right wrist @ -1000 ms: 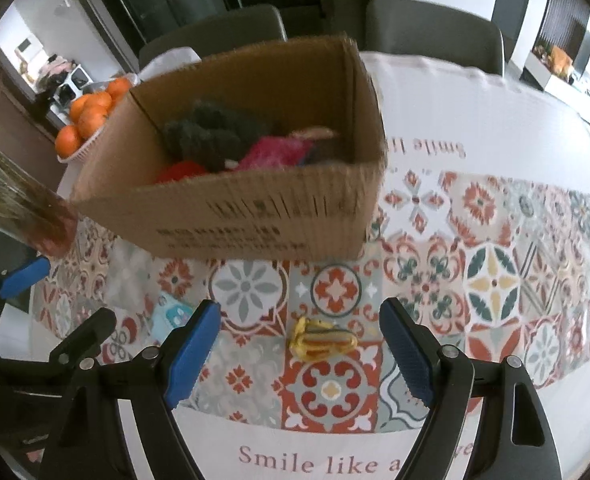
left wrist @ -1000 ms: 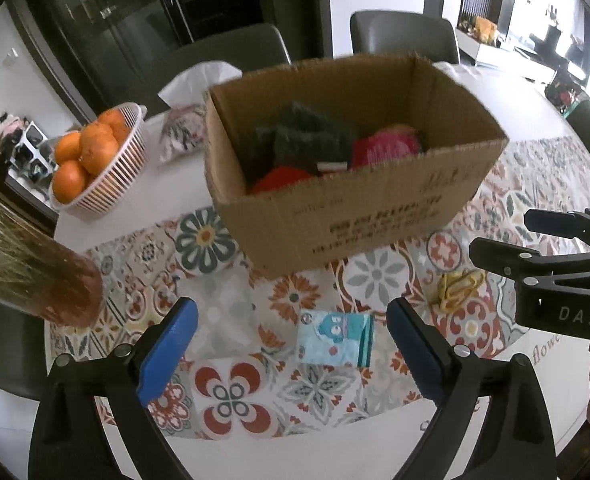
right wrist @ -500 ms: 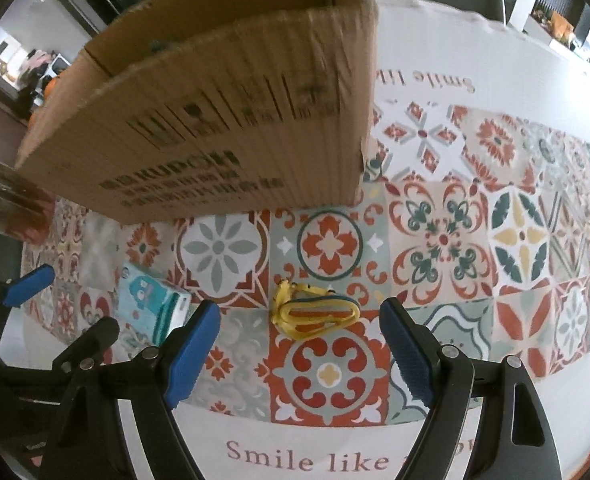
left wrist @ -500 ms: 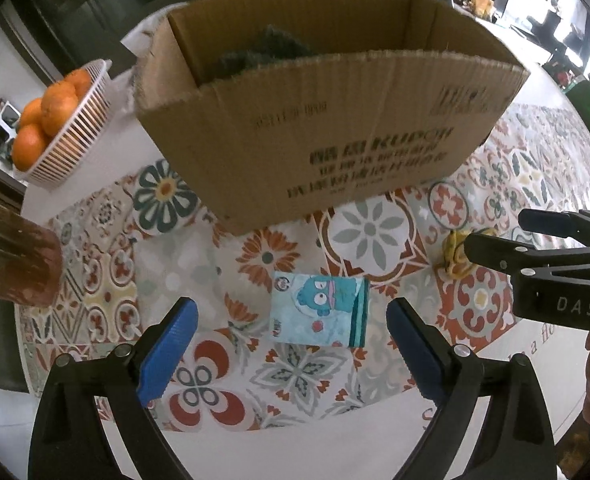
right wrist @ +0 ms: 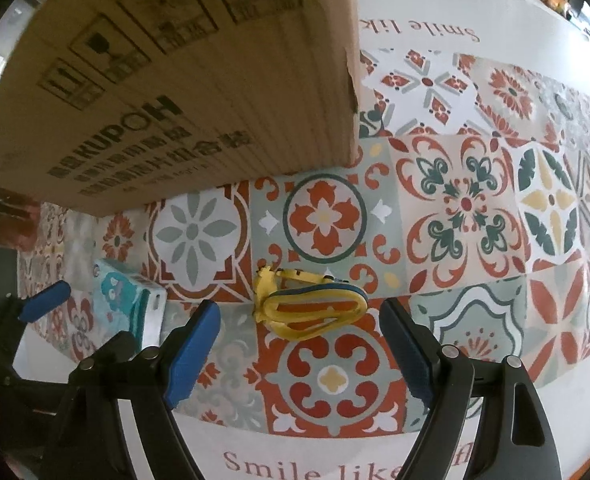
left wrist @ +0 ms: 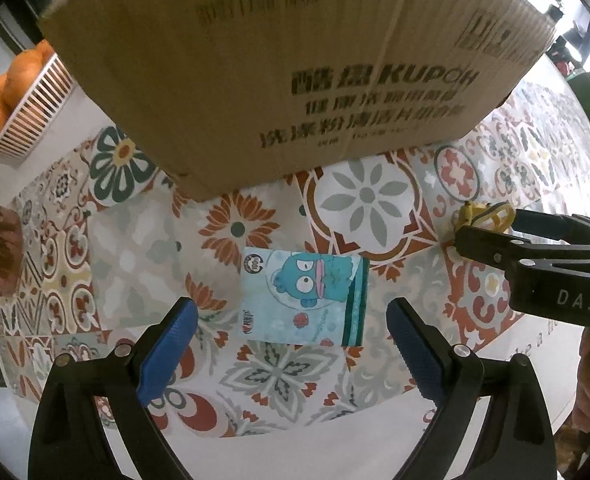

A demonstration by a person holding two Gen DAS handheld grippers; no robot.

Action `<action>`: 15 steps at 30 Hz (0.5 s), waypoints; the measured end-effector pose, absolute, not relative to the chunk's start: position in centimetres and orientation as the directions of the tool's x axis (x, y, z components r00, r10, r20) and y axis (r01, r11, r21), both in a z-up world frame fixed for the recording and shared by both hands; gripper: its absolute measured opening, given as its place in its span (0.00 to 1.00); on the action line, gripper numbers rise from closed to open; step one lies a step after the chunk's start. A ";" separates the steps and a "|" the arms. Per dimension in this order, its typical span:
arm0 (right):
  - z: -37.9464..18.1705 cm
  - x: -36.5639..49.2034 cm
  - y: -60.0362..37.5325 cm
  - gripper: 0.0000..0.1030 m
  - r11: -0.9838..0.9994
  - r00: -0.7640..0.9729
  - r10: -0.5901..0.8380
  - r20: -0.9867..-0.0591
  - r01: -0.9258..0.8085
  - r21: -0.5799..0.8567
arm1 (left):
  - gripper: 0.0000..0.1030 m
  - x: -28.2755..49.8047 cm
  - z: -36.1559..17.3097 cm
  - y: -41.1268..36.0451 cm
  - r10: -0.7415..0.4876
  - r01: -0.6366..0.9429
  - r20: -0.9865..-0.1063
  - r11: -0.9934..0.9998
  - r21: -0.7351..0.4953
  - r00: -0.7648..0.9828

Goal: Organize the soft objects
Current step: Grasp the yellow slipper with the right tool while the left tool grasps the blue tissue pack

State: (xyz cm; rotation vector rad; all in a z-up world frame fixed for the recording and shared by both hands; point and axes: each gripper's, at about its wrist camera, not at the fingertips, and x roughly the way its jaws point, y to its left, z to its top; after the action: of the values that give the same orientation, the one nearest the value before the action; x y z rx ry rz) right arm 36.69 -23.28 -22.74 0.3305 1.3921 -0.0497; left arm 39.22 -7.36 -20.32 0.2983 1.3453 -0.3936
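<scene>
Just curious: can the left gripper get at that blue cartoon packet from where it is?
Probably yes. The left gripper is open, the blue cartoon packet lies flat just ahead between its fingers, nothing covers it.

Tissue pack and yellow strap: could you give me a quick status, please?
Both jaws open, empty. Left gripper over tissue pack; right gripper over yellow strap. Nothing blocking.
</scene>
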 end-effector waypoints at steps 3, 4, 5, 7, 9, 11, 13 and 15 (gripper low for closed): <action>-23.1 36.8 -23.1 0.80 0.953 0.179 0.152 -0.972 0.234 0.193 | 0.94 39.5 -21.2 -7.4 -0.103 0.433 -0.983 0.901 -0.029 0.149; -23.3 36.9 -23.1 0.80 0.952 0.176 0.151 -0.973 0.238 0.191 | 0.94 39.7 -21.5 -7.4 -0.102 0.429 -0.985 0.903 -0.032 0.140; -23.5 36.9 -23.1 0.80 0.953 0.174 0.142 -0.974 0.241 0.182 | 0.93 39.9 -21.8 -7.5 -0.098 0.426 -0.986 0.904 -0.031 0.138; -23.8 37.0 -22.9 0.80 0.955 0.174 0.131 -0.976 0.243 0.172 | 0.93 40.3 -22.3 -7.5 -0.090 0.417 -0.987 0.909 -0.027 0.133; -24.0 37.1 -22.9 0.80 0.954 0.176 0.127 -0.976 0.249 0.169 | 0.89 40.6 -22.9 -7.7 -0.095 0.404 -0.987 0.914 -0.036 0.127; -24.1 37.2 -22.9 0.79 0.954 0.176 0.124 -0.977 0.251 0.166 | 0.81 40.8 -23.2 -7.7 -0.105 0.391 -0.988 0.919 -0.052 0.116; -24.3 37.3 -22.7 0.77 0.954 0.178 0.122 -0.976 0.251 0.165 | 0.78 41.0 -23.5 -7.6 -0.113 0.381 -0.988 0.922 -0.066 0.102; -24.4 37.5 -22.7 0.72 0.955 0.180 0.115 -0.977 0.249 0.158 | 0.74 41.0 -23.8 -7.5 -0.123 0.375 -0.988 0.924 -0.079 0.094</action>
State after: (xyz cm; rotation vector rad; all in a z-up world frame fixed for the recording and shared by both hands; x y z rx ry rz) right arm 37.53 -22.71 -24.45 0.3109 1.3938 -0.0972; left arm 41.01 -7.52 -23.80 0.2124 1.4320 -0.3729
